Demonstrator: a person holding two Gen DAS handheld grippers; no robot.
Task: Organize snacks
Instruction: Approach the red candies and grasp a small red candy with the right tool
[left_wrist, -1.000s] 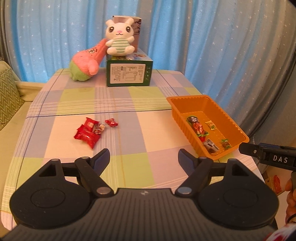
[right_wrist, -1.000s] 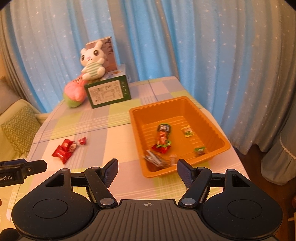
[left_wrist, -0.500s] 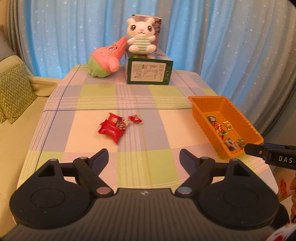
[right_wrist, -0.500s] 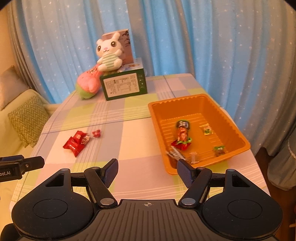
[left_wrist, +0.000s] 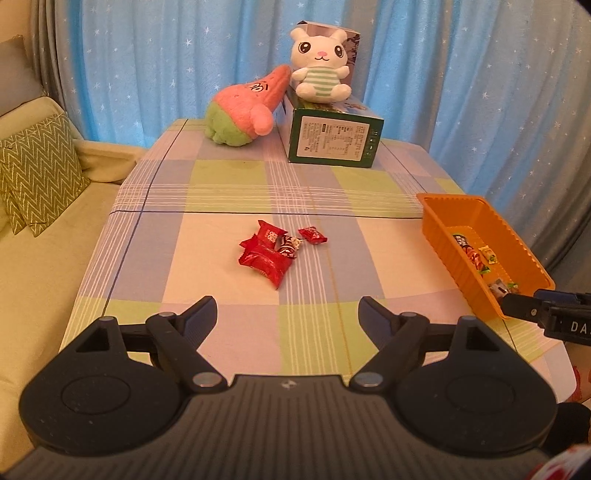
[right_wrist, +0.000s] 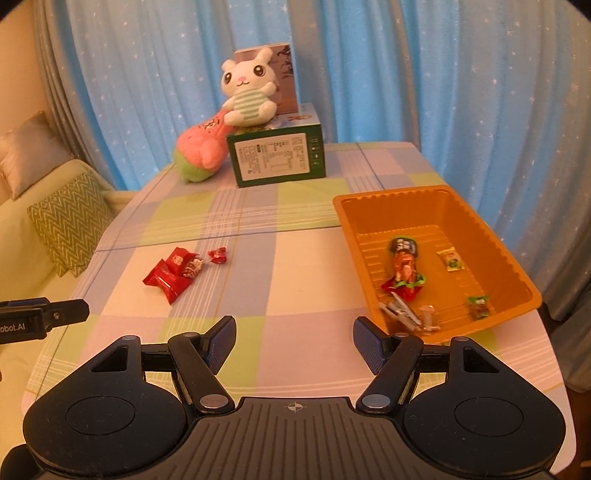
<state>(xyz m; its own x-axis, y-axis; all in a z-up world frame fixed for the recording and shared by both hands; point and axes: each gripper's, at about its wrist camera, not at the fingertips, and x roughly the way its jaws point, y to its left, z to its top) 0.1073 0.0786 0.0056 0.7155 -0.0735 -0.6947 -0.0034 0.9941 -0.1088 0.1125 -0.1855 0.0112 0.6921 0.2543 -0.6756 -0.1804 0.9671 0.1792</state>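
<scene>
A small pile of red snack packets (left_wrist: 266, 254) lies mid-table, with one small red candy (left_wrist: 312, 235) just right of it; the pile also shows in the right wrist view (right_wrist: 173, 272). An orange tray (right_wrist: 373, 206) at the table's right holds several wrapped snacks (right_wrist: 404, 266); it also shows in the left wrist view (left_wrist: 439, 236). My left gripper (left_wrist: 288, 314) is open and empty, above the near table edge, short of the pile. My right gripper (right_wrist: 294, 338) is open and empty, near the tray's front left corner.
A green box (left_wrist: 332, 138) with a white bunny plush (left_wrist: 319, 66) on top and a pink-green plush (left_wrist: 245, 110) stand at the table's far end. Blue curtains hang behind. A sofa with a zigzag cushion (left_wrist: 35, 173) is at the left.
Both grippers have pulled back and turned left, so the red pile sits nearer the centre of the left view. Both stay open and empty. The snacks have not moved.
</scene>
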